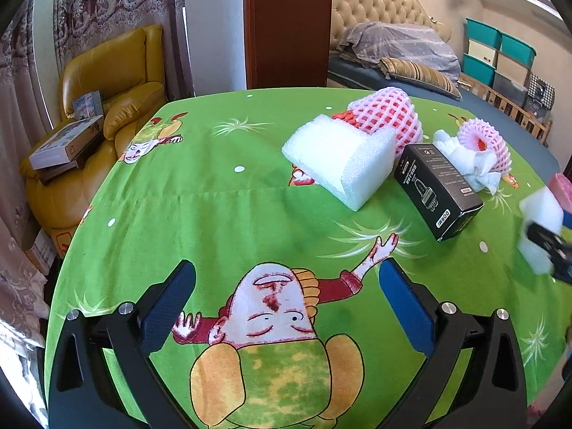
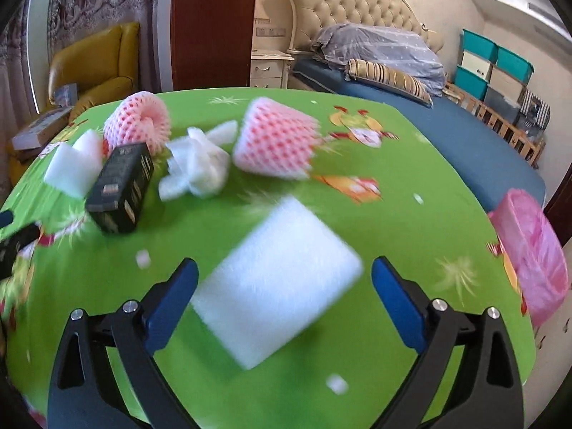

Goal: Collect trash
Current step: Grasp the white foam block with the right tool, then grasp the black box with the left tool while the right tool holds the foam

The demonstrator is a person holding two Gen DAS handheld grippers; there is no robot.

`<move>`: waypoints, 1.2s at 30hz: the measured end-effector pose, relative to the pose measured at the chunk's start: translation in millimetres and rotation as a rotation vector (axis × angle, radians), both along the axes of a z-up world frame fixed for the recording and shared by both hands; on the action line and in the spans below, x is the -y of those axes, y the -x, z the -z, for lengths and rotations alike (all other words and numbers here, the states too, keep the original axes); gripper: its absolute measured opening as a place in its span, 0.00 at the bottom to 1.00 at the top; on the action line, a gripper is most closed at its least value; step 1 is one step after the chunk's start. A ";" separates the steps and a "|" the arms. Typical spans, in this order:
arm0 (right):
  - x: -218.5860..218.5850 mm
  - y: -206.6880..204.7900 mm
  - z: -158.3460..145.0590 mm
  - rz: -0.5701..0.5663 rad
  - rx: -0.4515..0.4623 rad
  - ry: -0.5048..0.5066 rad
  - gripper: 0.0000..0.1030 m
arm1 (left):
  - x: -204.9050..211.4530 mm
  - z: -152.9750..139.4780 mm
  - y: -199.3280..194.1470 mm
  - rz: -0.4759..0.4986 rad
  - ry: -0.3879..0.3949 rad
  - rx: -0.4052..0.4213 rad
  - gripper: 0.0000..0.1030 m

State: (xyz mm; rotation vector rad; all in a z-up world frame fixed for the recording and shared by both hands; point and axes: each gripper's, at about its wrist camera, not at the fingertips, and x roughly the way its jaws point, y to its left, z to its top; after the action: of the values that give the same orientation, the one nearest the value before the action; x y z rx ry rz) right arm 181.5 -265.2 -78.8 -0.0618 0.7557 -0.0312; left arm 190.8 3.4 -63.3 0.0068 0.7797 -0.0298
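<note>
- Your right claw (image 2: 284, 286) stood spread wide, with the square white foam block (image 2: 277, 279) lying between its blue pads (image 2: 395, 304); the frame was blurred, and I could not tell whether either pad touched the foam.
- Your left claw (image 1: 287, 307) was also spread, with nothing in it, hovering over the bare green cartoon cloth (image 1: 214, 214) of the desk.
- In the right wrist view the other trash sat toward 10 to 12 o'clock of the foam block: the black carton (image 2: 121, 187), a white foam wedge (image 2: 73, 169) touching its far side, crumpled white tissue (image 2: 198, 169), and two pink fruit nets (image 2: 275, 141).
- The pink bag (image 2: 532, 261) hung at the desk's edge at 3 o'clock, well apart from the pile; I judged it the likely place for the trash.
- The block lay cornerwise to the pads. If you had closed on its corners, the light foam could have twisted and squirted out.
- Closing too hard would likely have crushed or crumbled it; small white crumbs (image 2: 336, 383) already lay at 5 and 10 o'clock.
- Dropping too low risked snagging the loose cloth and dragging the whole pile with it.
- A fast swing toward the bag could have let so light a piece slip free and fall past the desk's edge.
</note>
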 end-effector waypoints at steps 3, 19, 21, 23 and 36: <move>26.0 23.5 0.5 0.002 0.016 -0.037 0.91 | 0.1 1.0 -0.7 0.001 -0.004 -0.006 0.94; 36.2 42.7 0.7 -0.021 0.049 -0.218 0.90 | 5.9 3.7 -4.2 0.002 -0.029 -0.027 0.94; 21.8 41.4 -1.3 -0.036 0.058 -0.190 0.90 | 5.8 3.5 -4.2 0.002 -0.028 -0.026 0.94; 7.6 37.0 0.1 -0.035 0.053 -0.139 0.90 | 5.9 3.3 -4.3 0.002 -0.024 -0.025 0.94; 15.7 36.7 6.6 0.008 0.085 -0.073 0.56 | 2.5 2.1 -1.5 0.010 -0.004 -0.012 0.94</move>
State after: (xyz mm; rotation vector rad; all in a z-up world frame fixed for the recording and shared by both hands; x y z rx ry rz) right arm 144.8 -281.0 -85.4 0.0118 0.6714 -0.0135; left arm 192.3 0.9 -65.3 0.0146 0.7921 -0.0375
